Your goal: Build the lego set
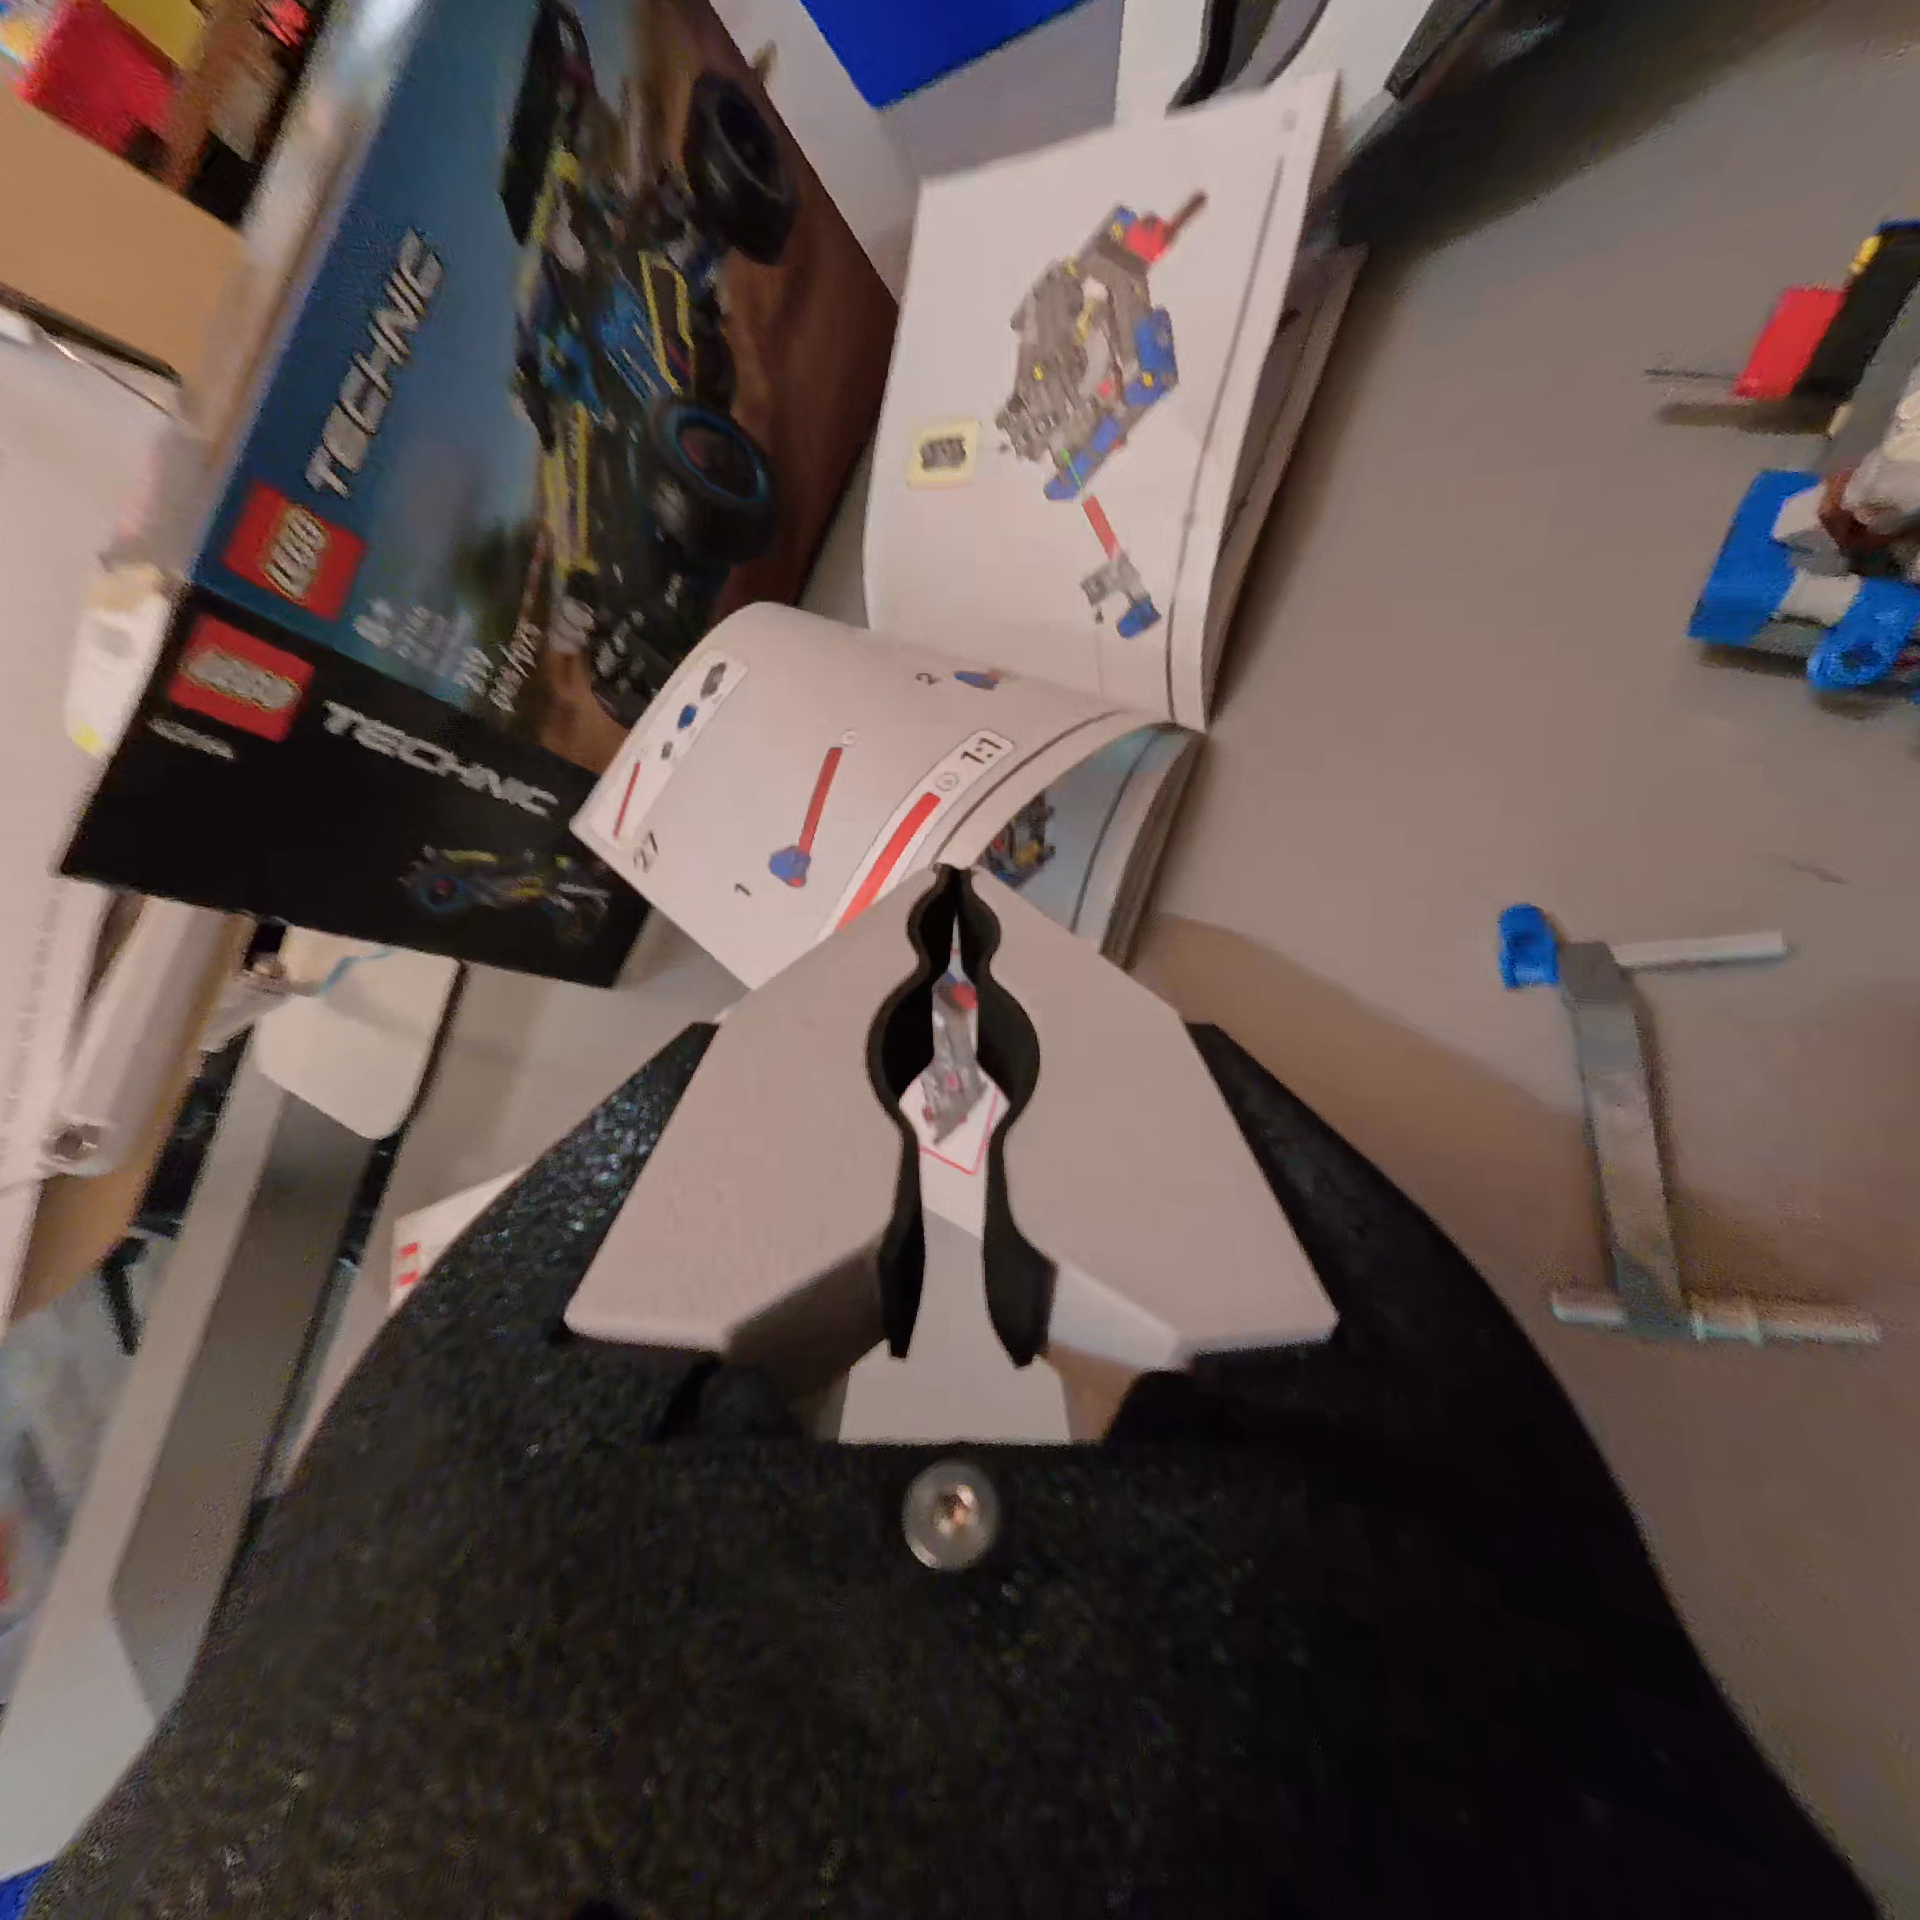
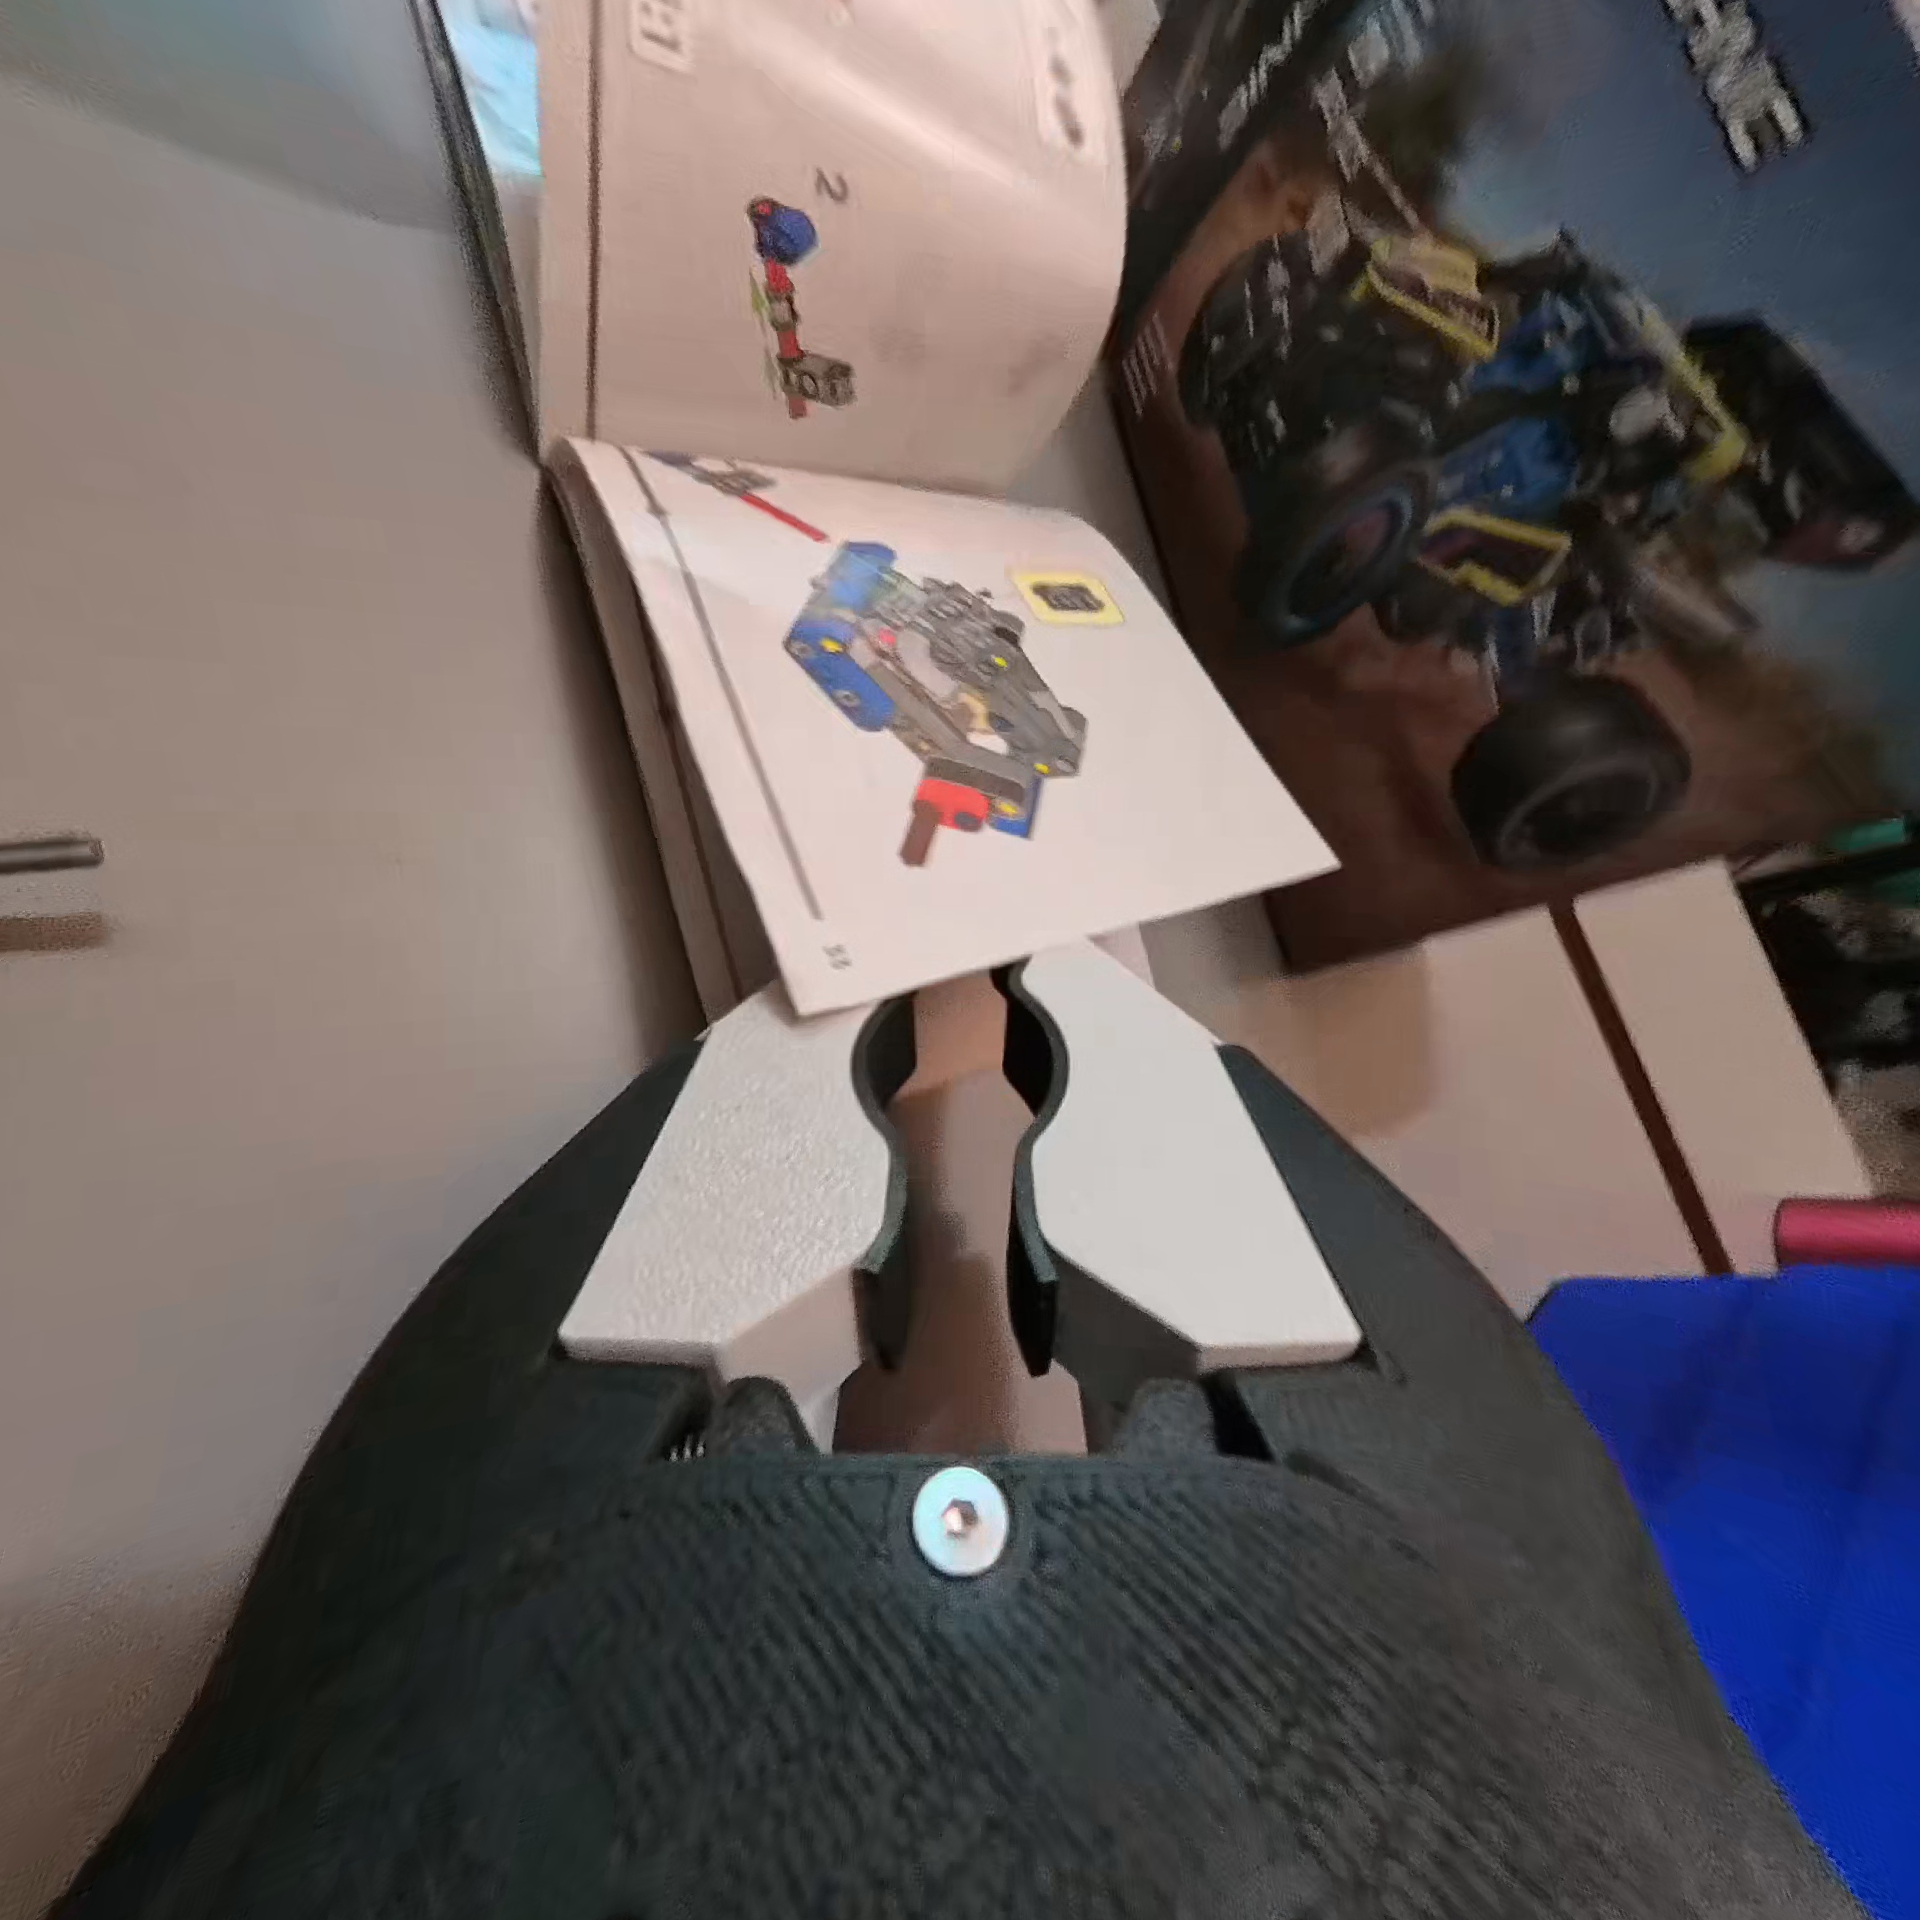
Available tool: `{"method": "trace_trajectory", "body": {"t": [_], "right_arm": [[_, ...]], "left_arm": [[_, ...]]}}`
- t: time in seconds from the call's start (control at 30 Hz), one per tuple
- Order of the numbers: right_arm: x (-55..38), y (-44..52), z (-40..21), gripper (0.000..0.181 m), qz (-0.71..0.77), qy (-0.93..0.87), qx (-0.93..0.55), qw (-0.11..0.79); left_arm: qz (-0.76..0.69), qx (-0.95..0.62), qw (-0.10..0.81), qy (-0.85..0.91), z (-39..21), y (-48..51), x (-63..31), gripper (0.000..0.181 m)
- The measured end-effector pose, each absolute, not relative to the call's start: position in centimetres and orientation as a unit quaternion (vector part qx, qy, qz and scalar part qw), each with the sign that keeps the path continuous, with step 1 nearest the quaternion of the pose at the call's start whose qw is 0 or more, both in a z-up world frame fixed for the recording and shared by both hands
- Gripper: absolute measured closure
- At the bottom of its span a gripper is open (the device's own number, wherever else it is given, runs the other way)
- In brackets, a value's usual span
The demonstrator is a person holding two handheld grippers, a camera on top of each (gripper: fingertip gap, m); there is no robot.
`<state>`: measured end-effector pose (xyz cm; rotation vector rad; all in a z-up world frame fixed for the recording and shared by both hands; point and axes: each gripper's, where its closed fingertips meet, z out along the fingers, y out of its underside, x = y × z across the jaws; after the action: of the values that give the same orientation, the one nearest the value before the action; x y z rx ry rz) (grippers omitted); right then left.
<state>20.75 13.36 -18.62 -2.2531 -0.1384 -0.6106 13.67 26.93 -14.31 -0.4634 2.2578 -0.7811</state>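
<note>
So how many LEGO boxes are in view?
1: the box lies on the table beside the open booklet, also seen in the right wrist view. Others may be hidden.

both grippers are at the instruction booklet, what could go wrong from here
1. The left gripper sits at the edge of a curled page of the booklet; pulling could crease or tear it.
2. The right gripper is under the opposite page corner, so opposing pulls may strain the spine.
3. A swing right could knock the loose grey beam or the blue model.
</note>
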Motion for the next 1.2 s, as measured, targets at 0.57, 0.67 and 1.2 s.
{"method": "trace_trajectory", "body": {"t": [0.57, 0.67, 1.2], "right_arm": [[22.0, 13.4, -18.5, 0.181, -0.339, -0.025, -0.879, 0.334], [21.8, 13.8, -18.5, 0.181, -0.34, -0.027, -0.878, 0.335], [20.9, 14.9, -19.7, 0.181, -0.323, -0.05, -0.879, 0.347]], "left_arm": [[-0.289, -0.077, 0.39, 0.871, -16.0, 19.3, 15.6, 0.181], [-0.292, -0.078, 0.387, 0.871, -16.1, 19.4, 15.7, 0.181], [-0.36, -0.02, 0.316, 0.878, -15.3, 15.8, 11.8, 0.181]]}}
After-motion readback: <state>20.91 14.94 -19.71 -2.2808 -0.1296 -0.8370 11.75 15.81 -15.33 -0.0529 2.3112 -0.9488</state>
